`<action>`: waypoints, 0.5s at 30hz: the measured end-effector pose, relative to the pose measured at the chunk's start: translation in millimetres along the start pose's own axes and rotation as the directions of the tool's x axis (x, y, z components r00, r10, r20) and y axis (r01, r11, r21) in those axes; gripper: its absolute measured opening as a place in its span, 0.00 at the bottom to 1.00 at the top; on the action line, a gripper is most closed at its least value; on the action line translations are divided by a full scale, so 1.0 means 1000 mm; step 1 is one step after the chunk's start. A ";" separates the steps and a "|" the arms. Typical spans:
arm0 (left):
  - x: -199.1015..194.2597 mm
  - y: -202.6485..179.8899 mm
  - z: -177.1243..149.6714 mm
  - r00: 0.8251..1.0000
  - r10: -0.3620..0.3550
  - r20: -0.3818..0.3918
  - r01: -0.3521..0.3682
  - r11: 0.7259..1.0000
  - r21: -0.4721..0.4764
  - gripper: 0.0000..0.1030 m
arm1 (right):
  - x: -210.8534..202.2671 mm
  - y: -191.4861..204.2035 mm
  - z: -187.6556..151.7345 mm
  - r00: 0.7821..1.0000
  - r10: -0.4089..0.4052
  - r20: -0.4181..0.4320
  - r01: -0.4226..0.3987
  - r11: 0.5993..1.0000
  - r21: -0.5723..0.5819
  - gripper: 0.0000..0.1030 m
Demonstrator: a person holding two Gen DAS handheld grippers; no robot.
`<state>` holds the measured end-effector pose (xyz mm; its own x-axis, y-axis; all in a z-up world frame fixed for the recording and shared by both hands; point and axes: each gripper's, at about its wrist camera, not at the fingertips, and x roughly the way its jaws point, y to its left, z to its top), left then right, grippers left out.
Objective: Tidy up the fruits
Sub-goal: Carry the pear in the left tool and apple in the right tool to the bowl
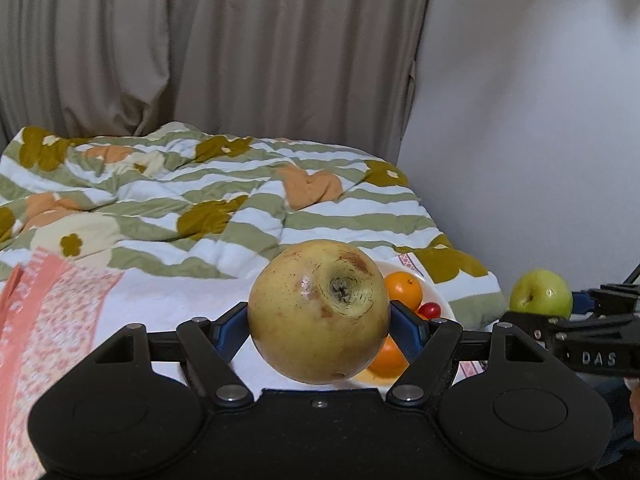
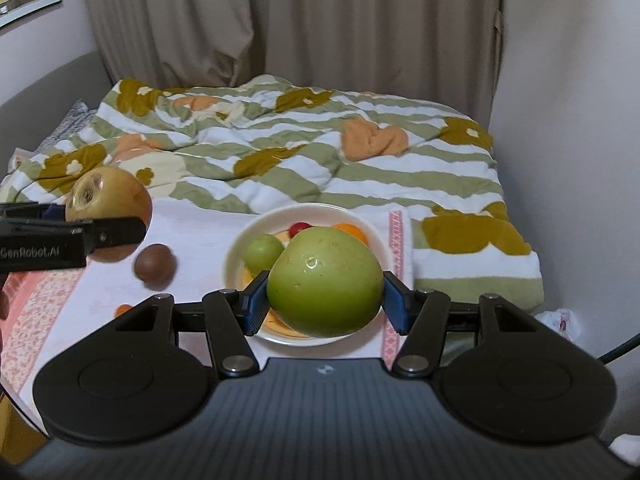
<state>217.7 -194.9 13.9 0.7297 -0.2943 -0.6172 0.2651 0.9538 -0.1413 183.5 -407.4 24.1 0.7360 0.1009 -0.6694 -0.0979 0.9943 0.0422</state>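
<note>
Both wrist views close, angled down over bed; shared: plate, quilt.

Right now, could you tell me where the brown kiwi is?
In the right wrist view, the brown kiwi lies on the white cloth, left of the plate, just below the yellowish apple.

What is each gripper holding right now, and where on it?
Left gripper clamps the yellow apple across its sides. Right gripper clamps the green apple across its sides.

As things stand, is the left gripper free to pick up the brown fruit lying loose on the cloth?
Probably not: the left gripper is shut on a yellow apple, leaving no room for the brown fruit. It lies unobstructed otherwise.
</note>
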 end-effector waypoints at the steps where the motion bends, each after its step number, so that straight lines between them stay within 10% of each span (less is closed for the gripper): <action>1: 0.008 -0.002 0.004 1.000 -0.005 -0.005 0.005 1.000 0.009 0.75 | 0.004 -0.004 0.000 1.000 -0.006 -0.005 0.006 1.000 0.008 0.71; 15: 0.128 -0.010 0.038 0.992 -0.076 -0.097 0.089 0.986 0.140 0.75 | 0.063 -0.030 0.006 0.995 -0.063 -0.084 0.073 0.989 0.126 0.71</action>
<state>332.2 -244.1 -34.1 0.6428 -0.3582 -0.6771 0.4143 0.9061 -0.0860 236.8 -431.0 -14.4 0.6819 0.0351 -0.7306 0.0413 0.9954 0.0864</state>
